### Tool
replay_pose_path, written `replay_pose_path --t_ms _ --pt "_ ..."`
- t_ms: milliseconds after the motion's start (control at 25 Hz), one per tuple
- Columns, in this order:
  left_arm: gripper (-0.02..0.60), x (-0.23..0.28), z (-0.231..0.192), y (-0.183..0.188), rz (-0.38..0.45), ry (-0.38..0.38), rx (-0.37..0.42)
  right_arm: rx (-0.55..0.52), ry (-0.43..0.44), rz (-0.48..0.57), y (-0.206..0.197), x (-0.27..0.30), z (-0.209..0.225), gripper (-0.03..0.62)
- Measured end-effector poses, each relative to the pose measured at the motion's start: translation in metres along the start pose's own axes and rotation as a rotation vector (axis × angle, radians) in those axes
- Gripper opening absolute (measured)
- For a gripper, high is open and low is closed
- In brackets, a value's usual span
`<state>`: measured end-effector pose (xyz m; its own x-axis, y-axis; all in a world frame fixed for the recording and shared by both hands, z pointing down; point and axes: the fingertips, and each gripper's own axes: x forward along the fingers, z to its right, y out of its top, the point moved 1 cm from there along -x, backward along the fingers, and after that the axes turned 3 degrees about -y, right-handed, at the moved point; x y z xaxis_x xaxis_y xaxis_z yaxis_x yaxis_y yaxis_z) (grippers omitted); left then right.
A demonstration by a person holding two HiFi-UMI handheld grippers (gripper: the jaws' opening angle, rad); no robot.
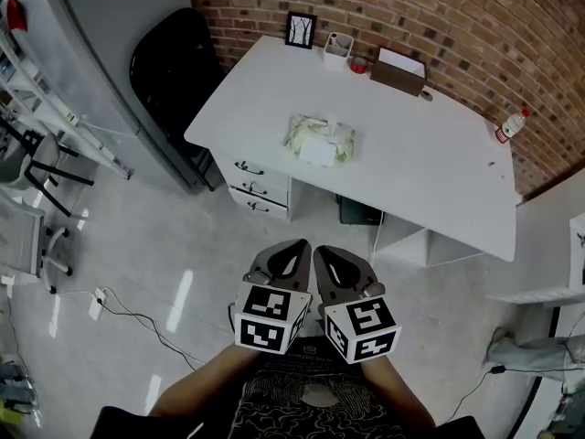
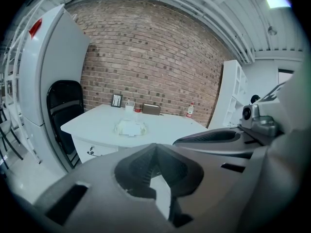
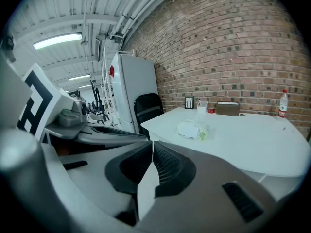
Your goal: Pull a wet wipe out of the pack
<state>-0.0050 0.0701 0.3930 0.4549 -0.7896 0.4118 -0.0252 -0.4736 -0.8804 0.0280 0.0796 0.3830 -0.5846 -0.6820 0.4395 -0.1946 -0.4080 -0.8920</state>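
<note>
The wet wipe pack lies flat on the white desk, pale green with a white lid on top. It also shows small in the left gripper view and the right gripper view. My left gripper and right gripper hang side by side over the floor, well short of the desk. Both are shut with nothing between the jaws. Their marker cubes sit near my body.
At the desk's back edge stand a picture frame, a white cup, a brown box and a small bottle. A black chair and a grey cabinet stand to the left. Drawers face me.
</note>
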Motion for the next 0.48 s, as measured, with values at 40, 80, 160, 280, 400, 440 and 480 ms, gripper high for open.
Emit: replay_pose_path --t_ms 40,80,160,280,400,440,480 --pt "0.011 0.001 -0.003 0.001 0.000 -0.004 0.000 0.004 -0.003 0.000 0.001 0.003 -0.001 0.020" --pt "0.011 0.001 -0.006 0.001 -0.001 -0.008 -0.001 0.006 -0.006 0.000 0.003 0.006 -0.002 0.020" --pt "0.011 0.003 -0.012 0.002 0.000 -0.013 -0.004 0.004 -0.012 0.000 0.005 0.012 -0.003 0.020" --pt "0.011 0.004 -0.018 0.003 0.003 -0.015 -0.005 0.004 -0.014 0.003 0.007 0.019 -0.003 0.020" --pt "0.011 0.006 -0.024 0.006 0.007 -0.013 0.000 -0.001 -0.016 0.008 0.011 0.025 -0.001 0.020" --pt "0.011 0.007 -0.025 0.008 0.008 -0.013 0.001 -0.003 -0.016 0.010 0.012 0.027 0.000 0.020" --pt "0.011 0.008 -0.027 0.009 0.011 -0.012 0.003 -0.004 -0.015 0.013 0.013 0.029 0.001 0.020"
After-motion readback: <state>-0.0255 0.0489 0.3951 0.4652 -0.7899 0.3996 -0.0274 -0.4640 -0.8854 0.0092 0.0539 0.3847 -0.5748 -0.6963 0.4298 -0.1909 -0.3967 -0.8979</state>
